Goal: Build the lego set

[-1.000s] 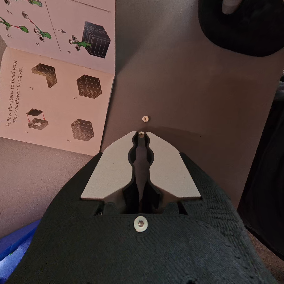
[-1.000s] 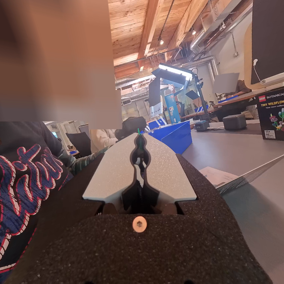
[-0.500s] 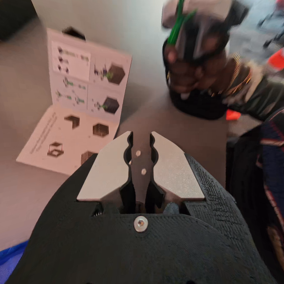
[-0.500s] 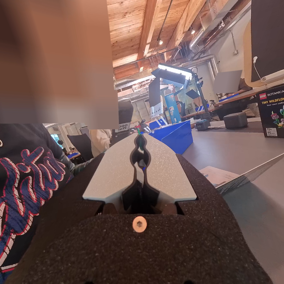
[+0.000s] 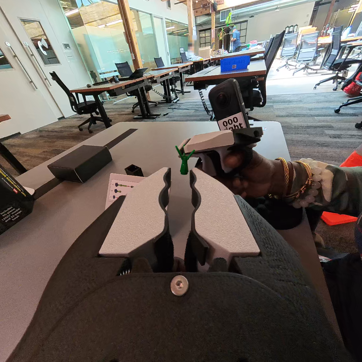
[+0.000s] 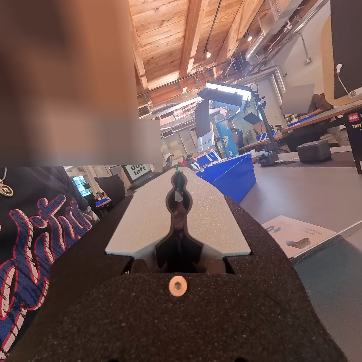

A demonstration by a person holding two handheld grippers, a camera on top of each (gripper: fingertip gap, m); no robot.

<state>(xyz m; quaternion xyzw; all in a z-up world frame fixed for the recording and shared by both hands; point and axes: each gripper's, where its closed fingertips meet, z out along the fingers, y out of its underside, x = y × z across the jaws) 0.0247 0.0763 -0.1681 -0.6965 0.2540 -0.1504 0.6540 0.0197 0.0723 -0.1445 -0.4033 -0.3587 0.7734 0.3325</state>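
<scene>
Grey and broad, the table (image 5: 156,141) stretches out under your tools, with an open office of desks, chairs and glass walls behind it. Your left gripper (image 5: 180,172) hangs above the table with its jaws set a narrow way apart and nothing between them. Just past its tips you hold the right gripper (image 5: 185,149) side-on in your right hand (image 5: 252,176), which wears gold bangles and a pale bead bracelet at the wrist. Its jaws are closed on the green stem piece (image 5: 184,161), which hangs down from the tips with its thin prongs pinched above and its thicker round foot below, in line with the gap of the left gripper's jaws but apart from them.

On the table beyond your left gripper lies the instruction booklet (image 5: 119,186), partly hidden by the left finger. A small black open-topped brick box (image 5: 134,170) stands at its far edge, and a flat black carton (image 5: 80,163) lies farther left. The dark set box (image 5: 13,203) stands at the left edge.

From the right wrist view your right gripper (image 6: 178,172) shows its jaws nearly together, with the green stem piece (image 6: 179,181) as a thin sliver between the tips. A blue bin (image 6: 231,180) sits on the table beyond, and the booklet (image 6: 297,235) lies open to the right.
</scene>
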